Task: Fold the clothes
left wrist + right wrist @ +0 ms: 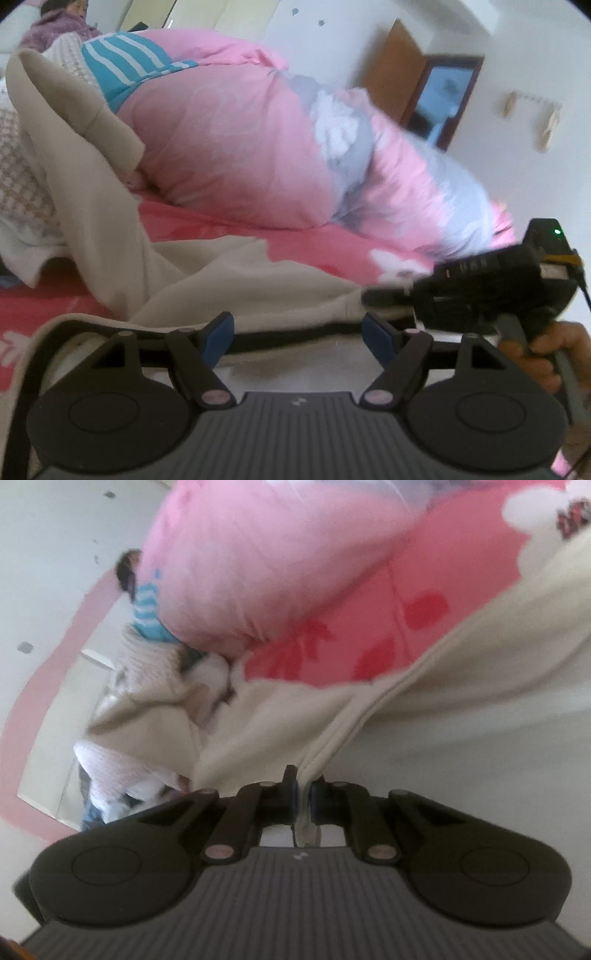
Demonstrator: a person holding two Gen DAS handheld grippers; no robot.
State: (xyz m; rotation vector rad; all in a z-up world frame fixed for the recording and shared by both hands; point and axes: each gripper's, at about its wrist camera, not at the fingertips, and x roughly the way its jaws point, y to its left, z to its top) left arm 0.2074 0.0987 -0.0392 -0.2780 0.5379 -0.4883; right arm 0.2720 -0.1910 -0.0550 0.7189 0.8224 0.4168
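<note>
A cream garment (110, 236) lies spread over the pink bed sheet (321, 243), one part rising to the upper left. My left gripper (298, 330) stands open just above the near part of the cloth, its blue pads (220, 329) wide apart with nothing pinched between them. In the right wrist view my right gripper (303, 794) is shut on a ribbed edge of the cream garment (424, 709), and the fabric stretches away from it. From the left wrist view the right gripper (373, 295) reaches in from the right onto that same edge, held by a hand (546, 354).
A big pink quilt (240, 129) with grey and white flowers is piled across the bed behind the garment. More clothes (22, 177) are heaped at the left. A person (62, 22) sits at the far left. A brown door (391, 66) stands in the back wall.
</note>
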